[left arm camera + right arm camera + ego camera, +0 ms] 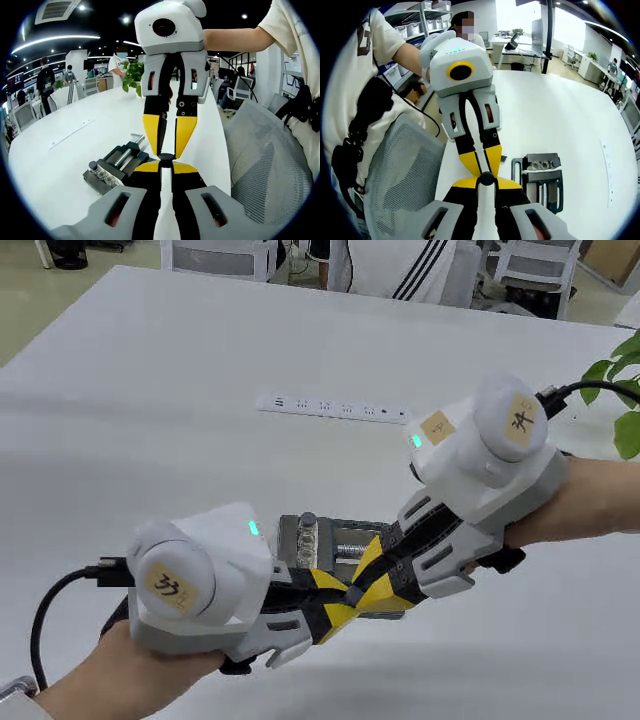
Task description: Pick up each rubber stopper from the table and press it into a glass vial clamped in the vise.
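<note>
A small black rubber stopper [486,178] sits where the two grippers meet tip to tip, just off the table's near edge. My left gripper [166,165] and my right gripper [486,183] both look shut on it, yellow fingertips nose to nose. In the head view the left gripper [343,602] comes from the lower left and the right gripper [360,584] from the upper right. The metal vise [340,540] stands just behind them with a row of glass vials [308,538] clamped upright. One end vial [93,165] carries a dark stopper.
A white power strip [333,407] lies farther back on the white table [150,390]. A green plant [625,390] stands at the right edge. A grey mesh chair [265,165] is beside the table's near edge.
</note>
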### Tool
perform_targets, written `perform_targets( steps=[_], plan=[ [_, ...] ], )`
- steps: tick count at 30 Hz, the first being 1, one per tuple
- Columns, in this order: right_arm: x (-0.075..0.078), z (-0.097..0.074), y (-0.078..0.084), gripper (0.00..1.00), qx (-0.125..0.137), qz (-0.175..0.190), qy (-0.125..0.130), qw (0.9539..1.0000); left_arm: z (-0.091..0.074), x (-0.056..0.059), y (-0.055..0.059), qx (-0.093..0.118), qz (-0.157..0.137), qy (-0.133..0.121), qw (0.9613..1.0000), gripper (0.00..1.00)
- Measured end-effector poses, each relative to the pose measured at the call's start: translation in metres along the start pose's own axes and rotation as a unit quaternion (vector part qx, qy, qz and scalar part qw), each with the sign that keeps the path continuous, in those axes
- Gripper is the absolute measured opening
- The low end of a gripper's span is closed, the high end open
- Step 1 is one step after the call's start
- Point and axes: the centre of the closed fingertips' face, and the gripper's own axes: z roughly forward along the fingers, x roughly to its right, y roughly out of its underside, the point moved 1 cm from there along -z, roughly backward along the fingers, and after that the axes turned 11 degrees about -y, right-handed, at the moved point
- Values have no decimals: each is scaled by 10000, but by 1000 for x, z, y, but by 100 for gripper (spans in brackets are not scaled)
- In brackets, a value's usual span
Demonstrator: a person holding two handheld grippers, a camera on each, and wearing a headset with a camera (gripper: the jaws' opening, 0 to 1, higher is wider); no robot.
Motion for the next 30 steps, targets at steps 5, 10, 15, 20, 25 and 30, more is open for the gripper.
perform_targets(
  steps=[5,10,15,20,25,30],
  plan=[
    [-1,2,0,8,-28,-21,5,10000,0,0,2,-40,-104,10,9999,3],
    [-1,3,0,8,-64,-79,33,9999,-1,0,3,-20,-175,0,9998,3],
    [3,2,1,8,-75,-75,24,9999,-1,-3,5,-15,-31,-55,10000,3],
    [5,1,2,7,-94,-37,21,9999,-1,-2,4,13,6,-71,10000,3],
    [6,2,3,7,-161,-41,6,9999,-1,0,5,-8,11,-65,10000,3],
    [5,4,4,7,-231,-50,-24,9997,0,0,7,-2,6,-61,10000,4]
  ],
)
